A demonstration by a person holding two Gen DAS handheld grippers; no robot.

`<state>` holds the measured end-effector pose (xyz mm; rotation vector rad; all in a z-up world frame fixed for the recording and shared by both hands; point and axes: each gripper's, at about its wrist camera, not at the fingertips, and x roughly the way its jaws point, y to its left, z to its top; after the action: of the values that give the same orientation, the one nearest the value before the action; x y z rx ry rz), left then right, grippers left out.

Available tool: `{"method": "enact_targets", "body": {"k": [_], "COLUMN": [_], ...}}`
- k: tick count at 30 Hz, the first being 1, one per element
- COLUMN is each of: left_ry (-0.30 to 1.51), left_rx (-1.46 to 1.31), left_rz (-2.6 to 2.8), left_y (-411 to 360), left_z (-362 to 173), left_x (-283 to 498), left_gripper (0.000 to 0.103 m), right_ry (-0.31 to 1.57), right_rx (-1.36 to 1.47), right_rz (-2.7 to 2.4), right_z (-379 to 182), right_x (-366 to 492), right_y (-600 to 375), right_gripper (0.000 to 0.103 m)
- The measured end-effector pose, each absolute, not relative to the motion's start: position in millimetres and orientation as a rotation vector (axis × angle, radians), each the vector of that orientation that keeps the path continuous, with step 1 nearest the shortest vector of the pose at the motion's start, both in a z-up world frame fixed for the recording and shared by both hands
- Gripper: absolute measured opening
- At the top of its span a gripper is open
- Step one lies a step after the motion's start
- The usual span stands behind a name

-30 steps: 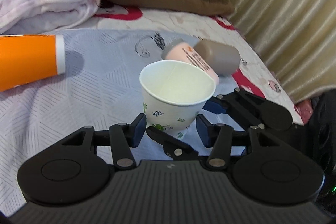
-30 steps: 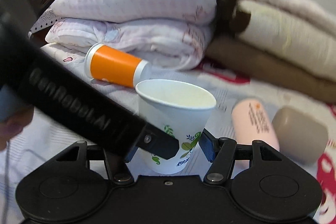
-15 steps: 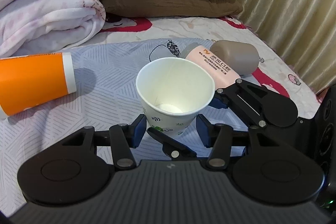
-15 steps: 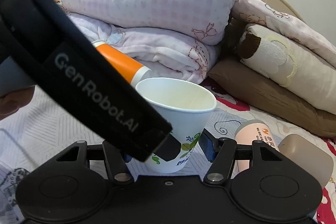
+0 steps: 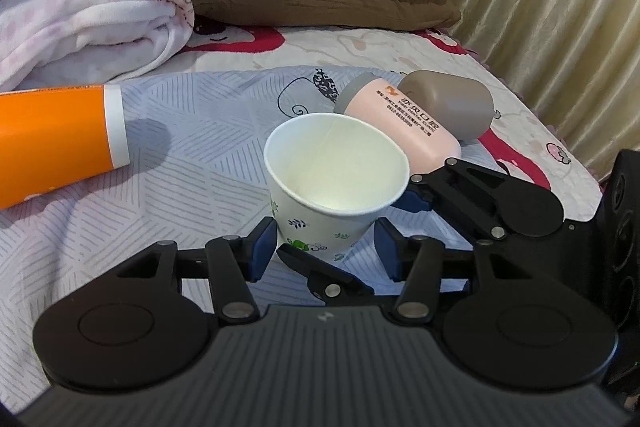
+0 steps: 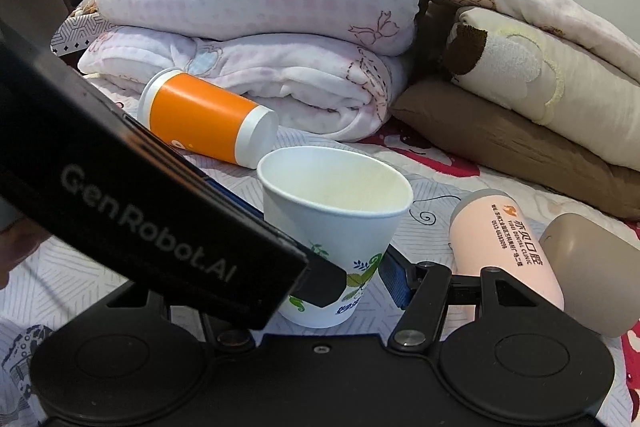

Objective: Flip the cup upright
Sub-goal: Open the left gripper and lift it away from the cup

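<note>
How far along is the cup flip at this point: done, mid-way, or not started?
Mostly done: the paper cup stands mouth up on the bedsheet, empty inside. In hand: both the left gripper and the right gripper have their jaws around its lower wall; whether they press it is unclear. Left: let go and back both away. The orange cup and pink bottle lie on their sides nearby.
</note>
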<state>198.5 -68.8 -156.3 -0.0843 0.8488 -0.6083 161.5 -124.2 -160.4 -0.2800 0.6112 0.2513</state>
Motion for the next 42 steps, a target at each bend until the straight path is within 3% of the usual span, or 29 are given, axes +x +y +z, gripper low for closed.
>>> {"method": "enact_targets", "body": {"k": [6,14,24,39,42], "left_ry": [0.886,0.971,1.028,1.060,1.056], "left_rx": [-0.086,-0.067,-0.107,-0.114,-0.137], "left_rz": [-0.610,-0.572,-0.494,-0.324,-0.334], "left_y": [-68.3,-60.8,-34.8,-15.6,-11.7], "left_z": [-155.5,-146.8,-108.5,-48.3,-38.5], "left_x": [200.8,198.4,178.4,125.4,116.3], "left_gripper": [0.057,0.063,0.063,0.064,0.068], "right_ry": [0.659,0.713,0.838,0.823,0.815], "right_rx": [-0.221,-0.255,-0.217,-0.096,-0.052], "right_rz": [0.255,0.224,0.189,0.076,0.075], "right_z": [-156.9,-151.2,-124.7,-70.4,-57.9], "right_x": [157.0,141.5,115.9,72.8,65.6], "right_y": [-126.7,-118.8,-119.2,-125.4,-131.2], "right_gripper": [0.068,0.085,0.085,0.085,0.085]}}
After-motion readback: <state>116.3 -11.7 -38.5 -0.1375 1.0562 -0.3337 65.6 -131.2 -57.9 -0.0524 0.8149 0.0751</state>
